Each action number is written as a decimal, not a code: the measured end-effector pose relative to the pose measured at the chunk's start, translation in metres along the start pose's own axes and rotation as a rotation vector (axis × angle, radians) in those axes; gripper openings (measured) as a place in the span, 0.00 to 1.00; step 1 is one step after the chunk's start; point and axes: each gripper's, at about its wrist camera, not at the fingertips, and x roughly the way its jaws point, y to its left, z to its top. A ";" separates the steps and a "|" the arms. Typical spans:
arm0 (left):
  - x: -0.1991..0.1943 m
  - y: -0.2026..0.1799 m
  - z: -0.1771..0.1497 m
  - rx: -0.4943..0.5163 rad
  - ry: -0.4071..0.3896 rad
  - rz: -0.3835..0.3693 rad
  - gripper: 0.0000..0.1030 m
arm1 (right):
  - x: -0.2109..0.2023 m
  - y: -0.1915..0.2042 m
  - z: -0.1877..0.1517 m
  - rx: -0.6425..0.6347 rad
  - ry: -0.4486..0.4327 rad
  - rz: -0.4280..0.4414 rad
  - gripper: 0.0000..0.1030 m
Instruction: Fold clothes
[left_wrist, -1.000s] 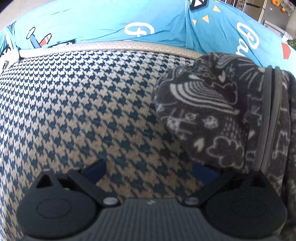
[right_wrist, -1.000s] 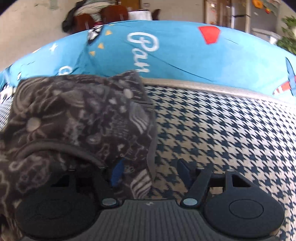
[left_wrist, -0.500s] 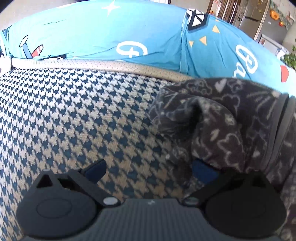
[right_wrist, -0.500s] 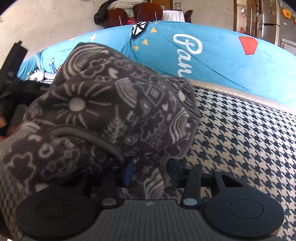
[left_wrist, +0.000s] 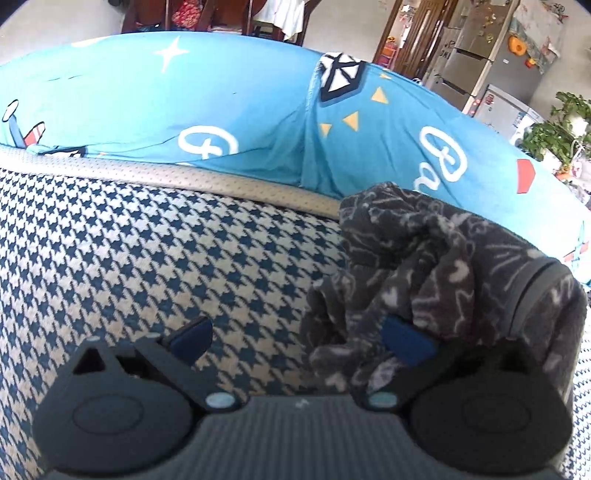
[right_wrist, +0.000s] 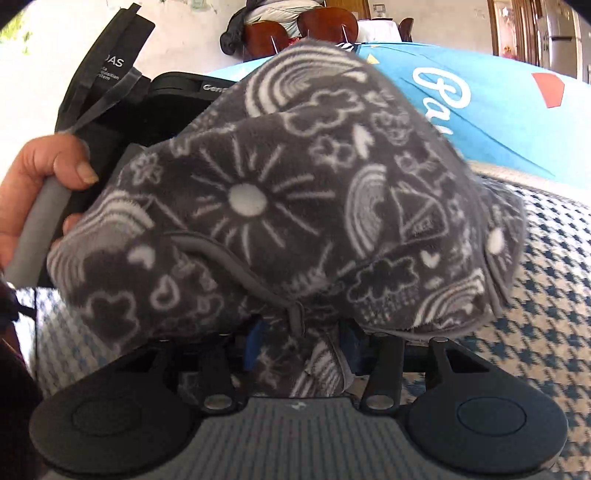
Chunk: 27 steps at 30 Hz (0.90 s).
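The fleece garment, dark grey with pale doodles of suns, rainbows and clouds, is bunched up and lifted off the houndstooth cushion in front of the blue printed cover. In the right wrist view we see our right tongs closed on a fold of it: the cloth fills the gap between the two blue pads, and the jaws have just been closing and easing slightly, with the fabric between them throughout. The bulk of the garment drapes forward over those tongs and hides most of the fingers. To the left of that view a hand wraps a grey handle, thumb on top, carrying the black body of the other tool beside the cloth. In the left wrist view our left tongs stand wide apart, angled down at the cushion; the right blue pad touches the crumpled edge of the garment while the left pad sits over bare cushion, so nothing is pinched.
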 end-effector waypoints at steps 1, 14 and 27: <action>-0.002 -0.003 0.000 0.004 0.000 -0.017 1.00 | -0.001 0.003 -0.001 -0.012 -0.008 0.007 0.46; -0.020 -0.043 -0.007 0.116 0.037 -0.233 1.00 | -0.013 0.024 -0.017 -0.046 -0.042 0.048 0.45; -0.037 -0.068 -0.048 0.187 0.087 -0.354 1.00 | -0.080 0.044 -0.071 -0.166 0.018 0.093 0.48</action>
